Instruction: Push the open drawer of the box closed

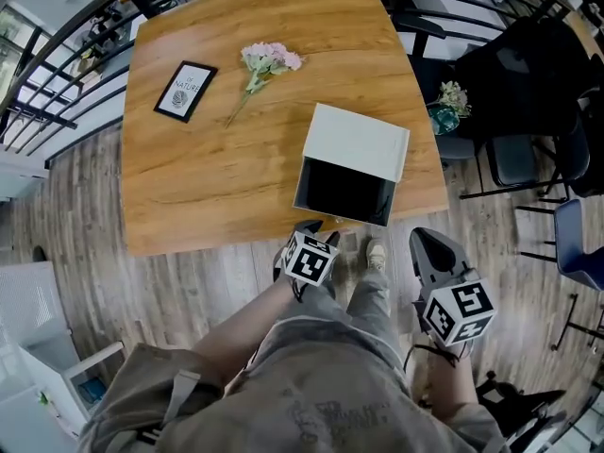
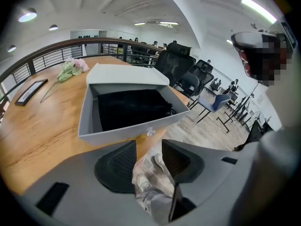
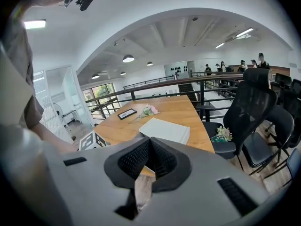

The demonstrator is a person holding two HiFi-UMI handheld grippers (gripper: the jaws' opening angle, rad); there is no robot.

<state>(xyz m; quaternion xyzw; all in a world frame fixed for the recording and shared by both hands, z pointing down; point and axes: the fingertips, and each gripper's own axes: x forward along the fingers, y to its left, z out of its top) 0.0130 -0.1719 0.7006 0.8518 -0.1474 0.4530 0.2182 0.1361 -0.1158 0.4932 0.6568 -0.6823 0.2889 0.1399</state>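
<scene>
Light: bright, even | glare: ceiling lamps [image 2: 27,15] at 10 and 1 o'clock in my left view | shadows: soft | edges: fisheye-bent, corners black

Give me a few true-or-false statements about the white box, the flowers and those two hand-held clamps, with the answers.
1. The drawer of the box stands pulled out. True.
2. The left gripper is clamped on the drawer's front. False: its jaws stand apart with nothing between them.
3. The flowers lie inside the drawer. False: they lie on the table beyond the box, near the framed picture.
4. The right gripper is shut and holds nothing. True.
</scene>
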